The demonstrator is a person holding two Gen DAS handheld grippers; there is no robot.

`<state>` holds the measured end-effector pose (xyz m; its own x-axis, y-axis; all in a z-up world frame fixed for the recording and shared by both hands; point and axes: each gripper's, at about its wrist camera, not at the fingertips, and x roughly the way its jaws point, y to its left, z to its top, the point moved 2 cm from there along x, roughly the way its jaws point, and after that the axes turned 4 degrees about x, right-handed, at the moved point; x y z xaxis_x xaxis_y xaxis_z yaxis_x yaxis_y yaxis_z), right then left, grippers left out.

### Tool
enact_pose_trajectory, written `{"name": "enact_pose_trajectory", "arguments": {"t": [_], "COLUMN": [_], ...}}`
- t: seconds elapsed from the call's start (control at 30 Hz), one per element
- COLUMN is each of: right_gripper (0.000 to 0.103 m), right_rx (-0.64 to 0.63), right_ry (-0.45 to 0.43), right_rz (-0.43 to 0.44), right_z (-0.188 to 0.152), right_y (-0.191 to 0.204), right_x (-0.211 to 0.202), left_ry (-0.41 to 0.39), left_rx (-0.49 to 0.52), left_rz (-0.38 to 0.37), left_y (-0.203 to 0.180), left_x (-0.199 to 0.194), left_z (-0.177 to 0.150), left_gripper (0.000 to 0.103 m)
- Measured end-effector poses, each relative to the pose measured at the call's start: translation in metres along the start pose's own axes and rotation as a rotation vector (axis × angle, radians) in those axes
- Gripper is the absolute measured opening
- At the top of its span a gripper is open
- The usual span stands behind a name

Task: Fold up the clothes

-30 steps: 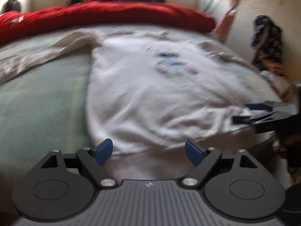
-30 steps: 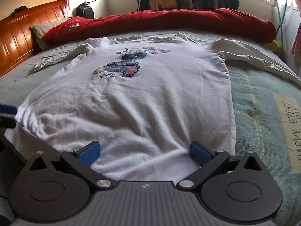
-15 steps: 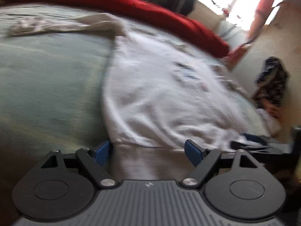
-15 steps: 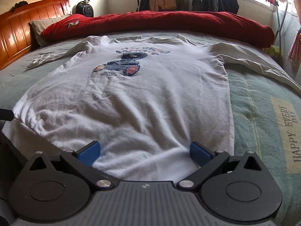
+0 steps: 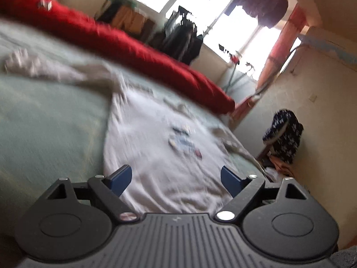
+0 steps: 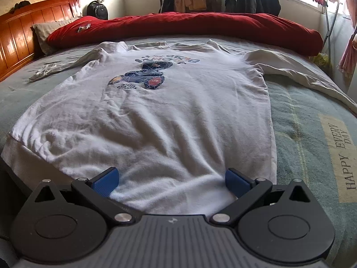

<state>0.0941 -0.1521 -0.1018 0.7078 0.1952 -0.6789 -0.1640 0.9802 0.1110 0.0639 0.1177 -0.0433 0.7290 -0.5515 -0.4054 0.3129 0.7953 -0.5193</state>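
just white t-shirt (image 6: 156, 116) flat on the bed (image 6: 308, 116), left hand-held gripper (image 5: 176, 176) and right hand-held gripper (image 6: 170, 178) both released

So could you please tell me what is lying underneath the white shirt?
The white shirt lies flat on a pale green bedcover, visible all round it. What the bedcover looks like beneath the shirt is covered.

Both wrist views low over bed (image 6: 312, 120), sharing shirt (image 6: 169, 116)
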Motion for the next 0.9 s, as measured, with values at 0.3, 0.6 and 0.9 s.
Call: {"name": "enact_pose_trajectory", "arguments": {"t": [0.3, 0.6, 0.9], "right_gripper": [0.103, 0.103, 0.103], "right_rx": [0.005, -0.001, -0.017], "right_ry": [0.016, 0.006, -0.053], "right_rz": [-0.019, -0.048, 0.013], "right_z": [-0.003, -0.004, -0.025], "right_y": [0.000, 0.004, -0.013], "right_x": [-0.002, -0.006, -0.049], "left_ry": [0.163, 0.209, 0.222], "left_rx": [-0.001, 0.237, 0.414], "left_rz": [0.163, 0.212, 0.341], "left_y": [0.005, -0.027, -0.040], "left_x": [0.027, 0.066, 0.051], "left_z": [-0.018, -0.010, -0.024], "left_gripper": [0.078, 0.081, 0.081]}}
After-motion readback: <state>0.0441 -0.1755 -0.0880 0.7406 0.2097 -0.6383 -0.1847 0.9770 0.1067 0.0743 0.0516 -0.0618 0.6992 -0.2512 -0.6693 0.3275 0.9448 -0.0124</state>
